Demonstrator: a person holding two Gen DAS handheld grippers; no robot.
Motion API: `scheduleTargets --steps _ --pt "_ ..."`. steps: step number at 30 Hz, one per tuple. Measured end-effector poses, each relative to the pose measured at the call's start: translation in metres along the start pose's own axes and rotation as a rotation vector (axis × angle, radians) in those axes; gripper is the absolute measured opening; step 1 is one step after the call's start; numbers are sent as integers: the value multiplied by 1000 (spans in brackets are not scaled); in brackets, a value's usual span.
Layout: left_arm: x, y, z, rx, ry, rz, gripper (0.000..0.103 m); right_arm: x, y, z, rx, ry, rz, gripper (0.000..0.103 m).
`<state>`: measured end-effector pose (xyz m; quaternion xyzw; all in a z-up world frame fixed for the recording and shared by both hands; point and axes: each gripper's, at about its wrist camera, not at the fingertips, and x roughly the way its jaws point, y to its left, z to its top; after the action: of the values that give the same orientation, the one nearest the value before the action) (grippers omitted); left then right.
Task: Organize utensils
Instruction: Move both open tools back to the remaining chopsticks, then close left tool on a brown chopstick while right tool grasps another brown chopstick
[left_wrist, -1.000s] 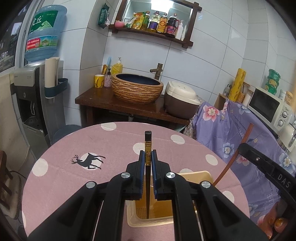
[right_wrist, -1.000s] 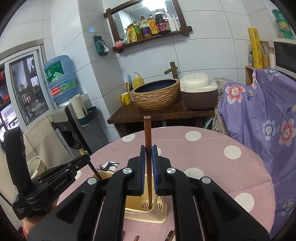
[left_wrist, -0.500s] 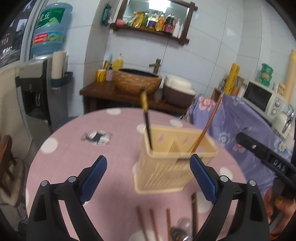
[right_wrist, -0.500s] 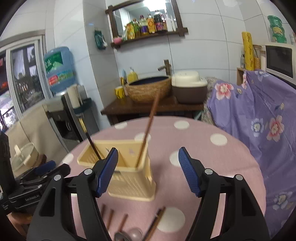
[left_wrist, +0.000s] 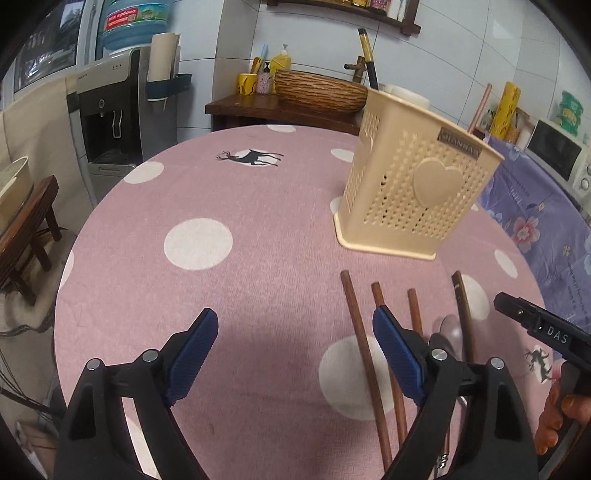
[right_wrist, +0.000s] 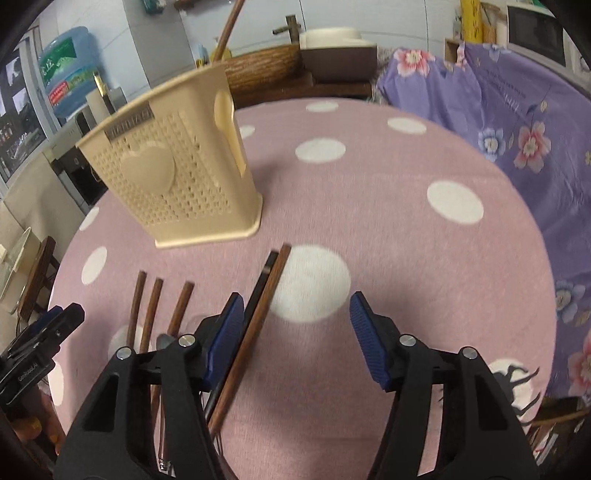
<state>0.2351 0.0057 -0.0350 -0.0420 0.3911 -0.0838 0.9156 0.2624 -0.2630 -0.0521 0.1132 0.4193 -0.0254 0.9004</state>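
Observation:
A cream perforated holder stands on the table. In it lean a dark gold-tipped chopstick and a brown chopstick. In front of it lie several loose brown chopsticks and a metal spoon. My left gripper hovers low over the cloth, its jaws wide and closing. One loose chopstick lies just inside its right pad, untouched. My right gripper is also closing, with a brown chopstick close to its left pad, not pinched.
The round table wears a pink cloth with white dots. A purple flowered cover lies to the right. Beyond the table stand a water dispenser and a wooden counter with a woven basin. A stool stands at the left.
Both grippers let go of the chopsticks they held over the holder, opened wide, and dropped down in front of it, over the loose utensils. Both chopsticks now stand in the holder.

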Motion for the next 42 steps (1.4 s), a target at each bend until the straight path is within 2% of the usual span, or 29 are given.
scheduleTargets --steps 11,17,19,26,36,40,42 --pt "5 -9 -15 23 22 11 84 20 15 -19 -2 82 -8 50" --pt "7 -9 -18 26 33 13 84 19 12 -16 1 94 -25 49" --pt "7 -8 -18 23 35 16 84 19 9 -14 5 91 -35 44" --pt "11 -15 -17 30 42 5 82 22 7 -7 48 87 -4 44" --pt "12 -17 -18 33 47 0 82 25 14 -5 14 96 -28 37" --pt "17 -19 -16 32 67 -16 74 30 14 -1 20 102 -29 36" --pt "20 -21 -14 30 78 -26 65 34 14 4 32 101 -32 35"
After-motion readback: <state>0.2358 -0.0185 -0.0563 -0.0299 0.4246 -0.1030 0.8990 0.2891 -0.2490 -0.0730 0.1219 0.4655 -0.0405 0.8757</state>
